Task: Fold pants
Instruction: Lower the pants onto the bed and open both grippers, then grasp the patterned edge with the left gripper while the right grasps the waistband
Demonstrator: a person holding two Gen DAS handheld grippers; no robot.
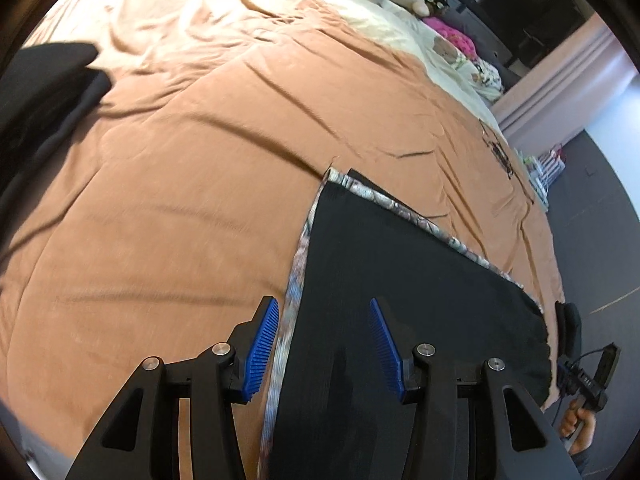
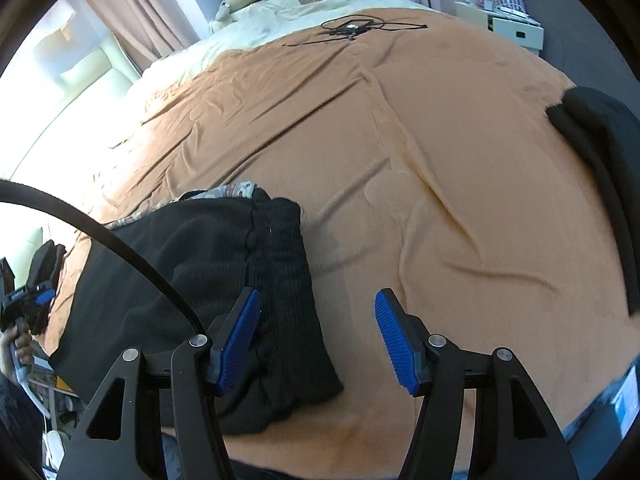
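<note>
Black pants (image 1: 408, 300) with a patterned lining edge lie flat on the orange bedspread (image 1: 168, 184). My left gripper (image 1: 324, 344) is open and empty, hovering over the pants' left edge, one finger on each side of the patterned strip. In the right wrist view the pants (image 2: 192, 264) lie at the lower left, their ribbed waistband end (image 2: 284, 300) toward me. My right gripper (image 2: 316, 336) is open and empty, just above the waistband corner. The other hand-held gripper shows at the far left (image 2: 24, 300).
Another black garment lies at the bed's side (image 2: 600, 160), also at the left in the left wrist view (image 1: 44, 92). Black cables (image 2: 352, 26) lie near the cream pillows and stuffed toys (image 2: 240, 0). A black cord (image 2: 120, 248) crosses the right view. A white cabinet (image 2: 512, 24) stands beside the bed.
</note>
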